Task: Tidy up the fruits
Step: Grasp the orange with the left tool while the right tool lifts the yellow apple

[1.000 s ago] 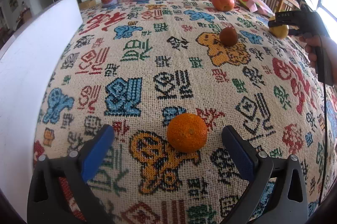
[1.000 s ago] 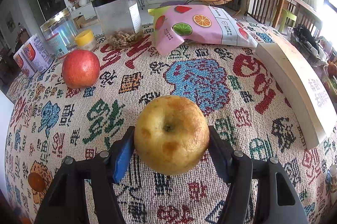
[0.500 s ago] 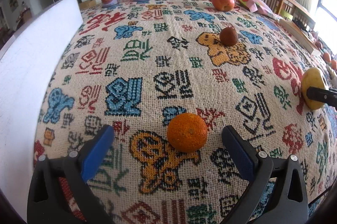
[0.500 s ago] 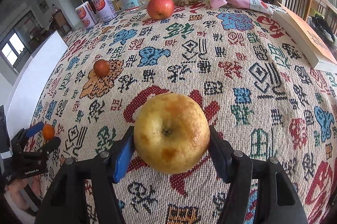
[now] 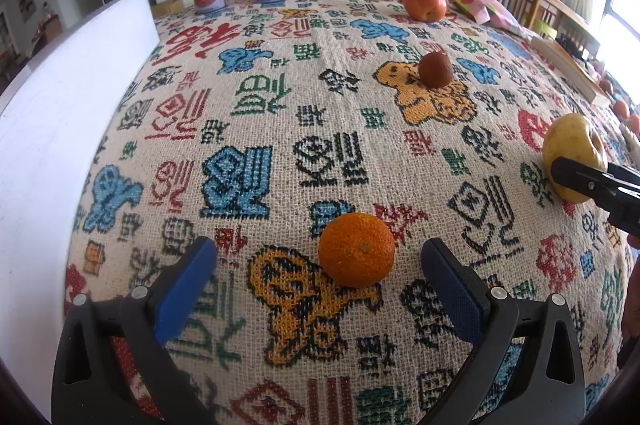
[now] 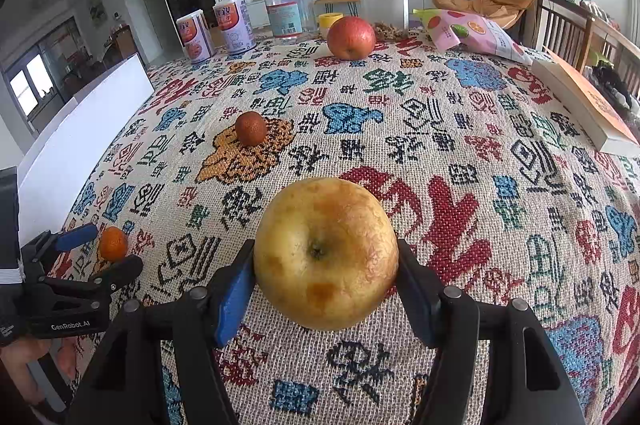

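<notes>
Right gripper (image 6: 326,281) clamped on yellow apple (image 6: 326,253), round, mottled brown skin, just above the woven patterned tablecloth (image 6: 440,129). Left gripper (image 5: 320,277) wide, blue pads either side of pebbly orange mandarin (image 5: 357,249), not touching. Brown wrinkled fruit (image 6: 251,128) mid-cloth; smooth red apple (image 6: 351,32) at far edge. Versus 0.5 s ago: yellow apple lower, closer to the mandarin; left unchanged.

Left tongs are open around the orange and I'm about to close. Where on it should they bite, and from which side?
Grip the orange across its widest middle, coming straight ahead and low over the tablecloth. It is round, sits free with nothing touching it, and already lies between the open left tongs, slightly nearer their right finger, so centre first.
</notes>
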A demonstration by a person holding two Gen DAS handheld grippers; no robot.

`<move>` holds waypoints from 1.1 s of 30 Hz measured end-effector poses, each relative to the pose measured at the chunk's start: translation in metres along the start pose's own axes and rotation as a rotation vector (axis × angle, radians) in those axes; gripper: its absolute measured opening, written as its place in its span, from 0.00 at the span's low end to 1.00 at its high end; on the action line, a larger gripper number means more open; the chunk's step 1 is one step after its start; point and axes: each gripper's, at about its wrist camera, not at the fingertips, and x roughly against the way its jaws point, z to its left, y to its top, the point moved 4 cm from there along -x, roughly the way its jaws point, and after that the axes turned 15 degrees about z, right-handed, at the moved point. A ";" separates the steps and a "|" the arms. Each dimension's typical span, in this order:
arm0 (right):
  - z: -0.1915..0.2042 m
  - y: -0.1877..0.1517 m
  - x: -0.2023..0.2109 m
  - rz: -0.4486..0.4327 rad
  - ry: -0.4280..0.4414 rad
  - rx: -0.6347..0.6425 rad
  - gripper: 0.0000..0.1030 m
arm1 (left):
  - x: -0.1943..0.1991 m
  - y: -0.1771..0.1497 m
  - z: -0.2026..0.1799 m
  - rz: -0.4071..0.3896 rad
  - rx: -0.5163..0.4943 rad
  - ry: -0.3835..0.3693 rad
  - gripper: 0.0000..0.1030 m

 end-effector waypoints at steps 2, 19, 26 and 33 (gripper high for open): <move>0.000 0.000 -0.003 -0.008 0.009 -0.017 0.65 | 0.000 0.000 0.000 0.000 0.000 0.000 0.99; -0.006 0.016 -0.003 -0.018 0.082 -0.019 0.63 | 0.000 0.000 0.000 0.000 0.001 0.000 0.99; -0.104 0.089 0.022 -0.073 -0.066 -0.167 0.63 | 0.000 0.000 0.000 0.000 0.001 0.000 0.99; -0.205 0.113 -0.006 0.109 -0.099 -0.288 0.63 | 0.000 0.000 0.000 0.000 0.001 -0.001 0.99</move>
